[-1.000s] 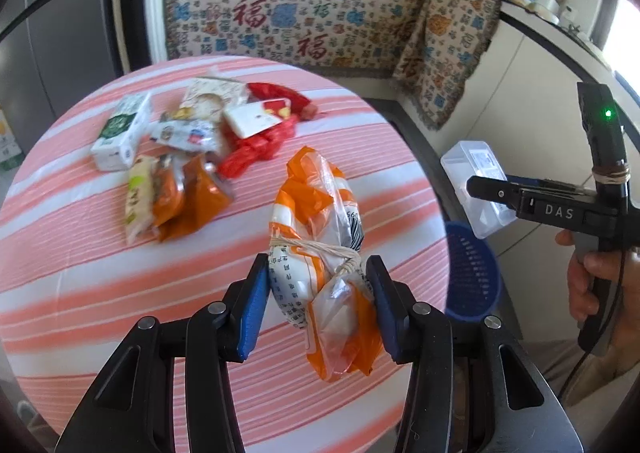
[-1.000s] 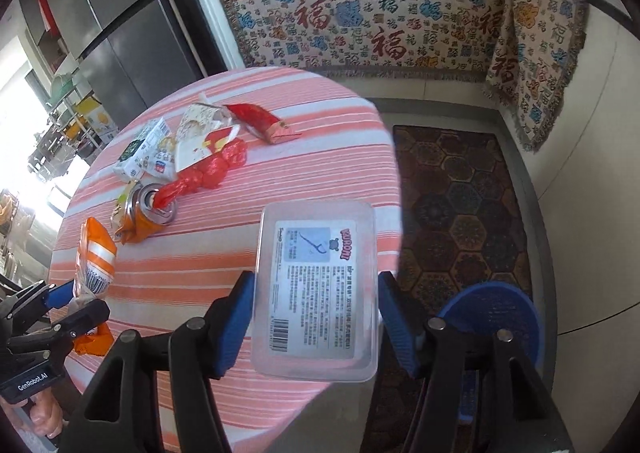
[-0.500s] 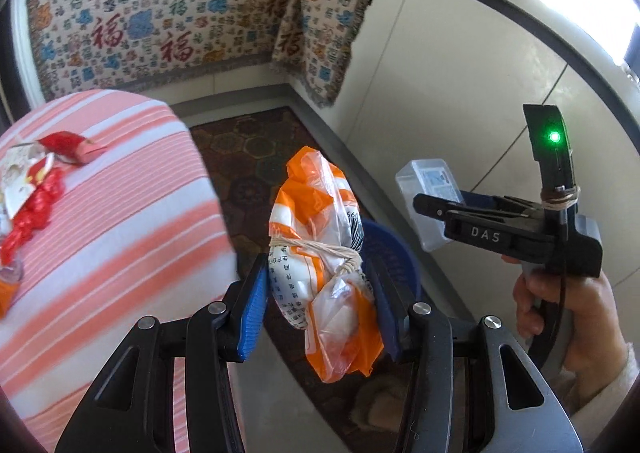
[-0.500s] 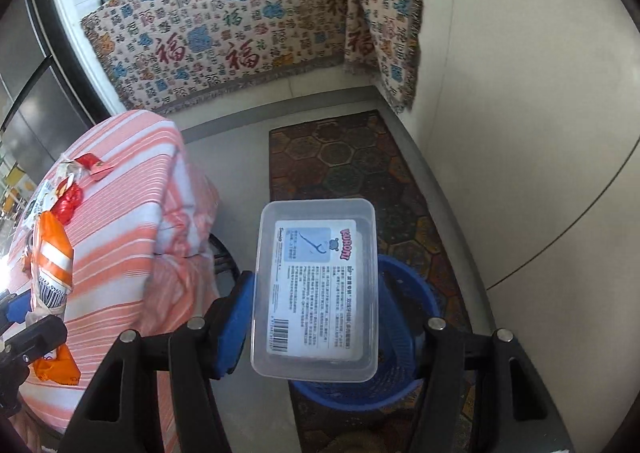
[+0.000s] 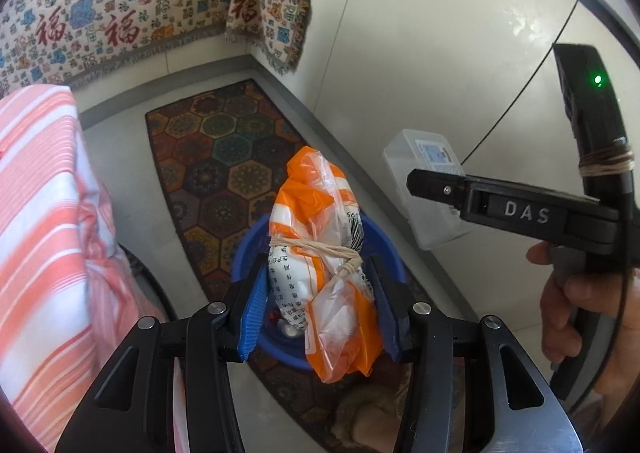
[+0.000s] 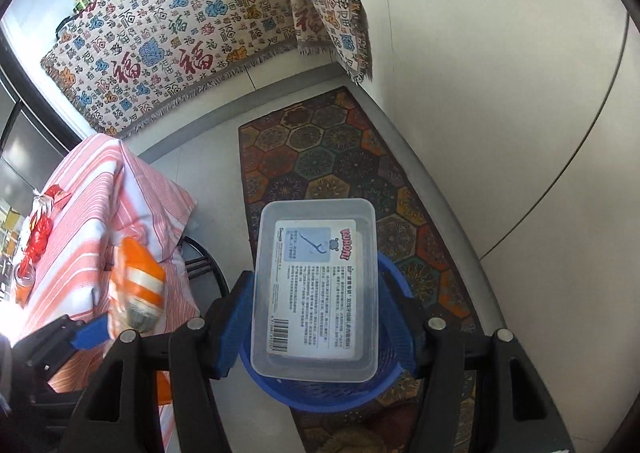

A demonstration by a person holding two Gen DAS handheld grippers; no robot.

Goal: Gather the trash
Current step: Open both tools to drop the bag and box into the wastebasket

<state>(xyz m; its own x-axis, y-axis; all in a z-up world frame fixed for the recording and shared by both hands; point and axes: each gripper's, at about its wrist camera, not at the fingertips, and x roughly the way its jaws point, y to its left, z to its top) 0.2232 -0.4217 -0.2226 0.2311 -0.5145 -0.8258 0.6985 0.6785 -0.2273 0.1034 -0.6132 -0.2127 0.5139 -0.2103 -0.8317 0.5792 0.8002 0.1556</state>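
Left wrist view: the left gripper [image 5: 318, 285] now sits above the round blue plastic basket [image 5: 384, 243] on the floor, fingers clamped on the orange-and-white plastic bag tied with string [image 5: 320, 253]; a second ago that bag hung over the pink-striped bench [image 5: 44, 213], so both loads have swung off it to the bin. Right wrist view: the right gripper [image 6: 318, 313] holds the clear rectangular plastic box with a printed label [image 6: 316, 289] directly over the same basket, with the patterned hexagon rug [image 6: 332, 157] beyond it. Judging by this, release is next; red wrappers [image 6: 36, 241] remain on the bench, left of the basket, so more trips are needed.
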